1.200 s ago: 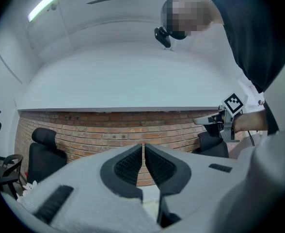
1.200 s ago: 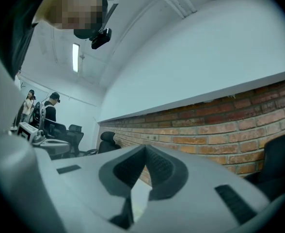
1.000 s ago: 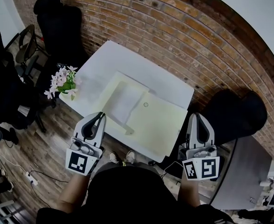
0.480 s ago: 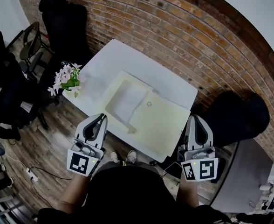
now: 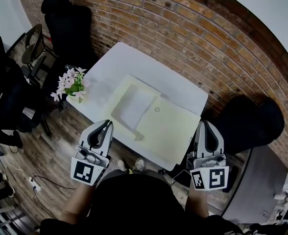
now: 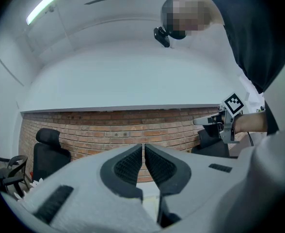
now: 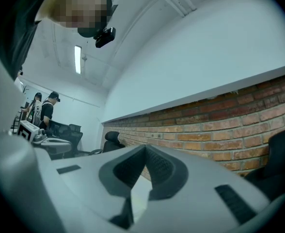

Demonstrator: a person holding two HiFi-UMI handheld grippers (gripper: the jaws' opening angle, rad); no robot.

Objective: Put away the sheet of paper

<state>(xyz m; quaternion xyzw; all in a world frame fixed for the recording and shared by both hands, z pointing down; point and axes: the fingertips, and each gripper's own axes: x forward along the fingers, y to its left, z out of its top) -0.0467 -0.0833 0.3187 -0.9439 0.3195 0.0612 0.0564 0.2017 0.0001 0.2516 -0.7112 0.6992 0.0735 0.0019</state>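
A white sheet of paper [image 5: 133, 105] lies on the left half of an open pale-yellow folder [image 5: 167, 130], which is spread flat on the white table [image 5: 134, 63]. My left gripper [image 5: 105, 124] hovers at the table's near edge, left of the folder, shut and empty. At the folder's right near corner my right gripper [image 5: 205, 124] is held up, shut with nothing in it. In the left gripper view the jaws [image 6: 143, 145] meet, pointing at the brick wall. The right gripper's jaws [image 7: 145, 149] are likewise pressed together.
A small pot of pink flowers [image 5: 69, 83] stands at the table's left corner. Black office chairs [image 5: 68, 21] sit to the left, another black chair [image 5: 247, 121] to the right. A brick wall [image 5: 193, 38] runs behind the table. A grey desk [image 5: 254, 185] is at right.
The head view has shifted slightly, so table and folder sit a little further right. Both grippers stay shut and in nearly the same place.
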